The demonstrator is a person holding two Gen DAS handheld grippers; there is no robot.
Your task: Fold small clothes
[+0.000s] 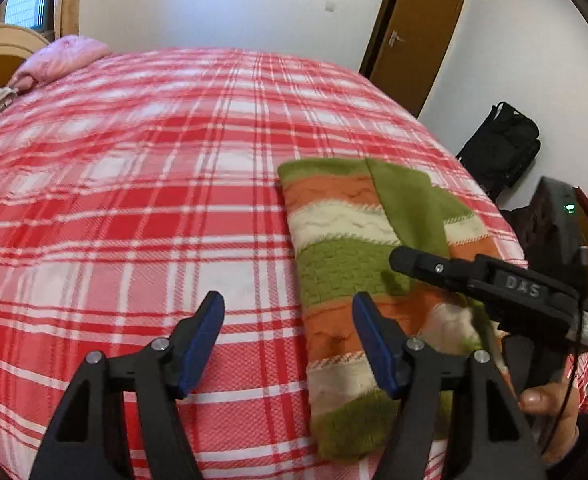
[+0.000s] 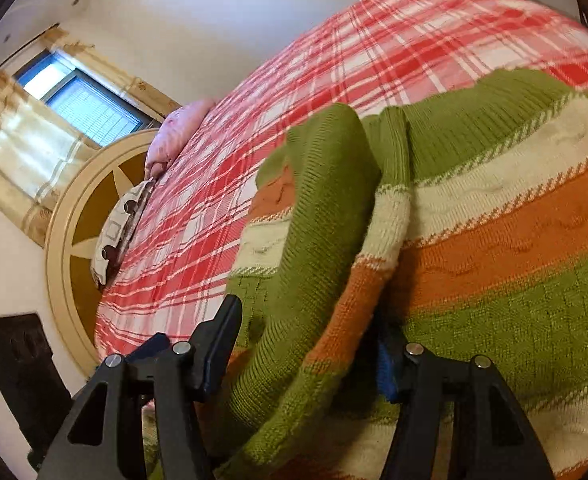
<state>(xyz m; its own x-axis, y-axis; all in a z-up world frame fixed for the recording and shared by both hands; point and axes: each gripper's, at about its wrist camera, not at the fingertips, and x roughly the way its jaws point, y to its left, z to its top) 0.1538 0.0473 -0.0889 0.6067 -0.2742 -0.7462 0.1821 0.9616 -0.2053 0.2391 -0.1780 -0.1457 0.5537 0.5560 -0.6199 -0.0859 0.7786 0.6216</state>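
Note:
A small knitted sweater with green, orange and cream stripes lies folded lengthwise on the red plaid bed. My left gripper is open and empty, hovering just left of the sweater's near end. My right gripper is open, its jaws standing either side of a raised fold of a green sleeve. In the left wrist view the right gripper reaches in from the right over the sweater. The sweater fills the right wrist view.
A pink pillow and a round wooden headboard are at the bed's far end. A brown door and a black bag stand beyond the bed's right edge. A window is behind the headboard.

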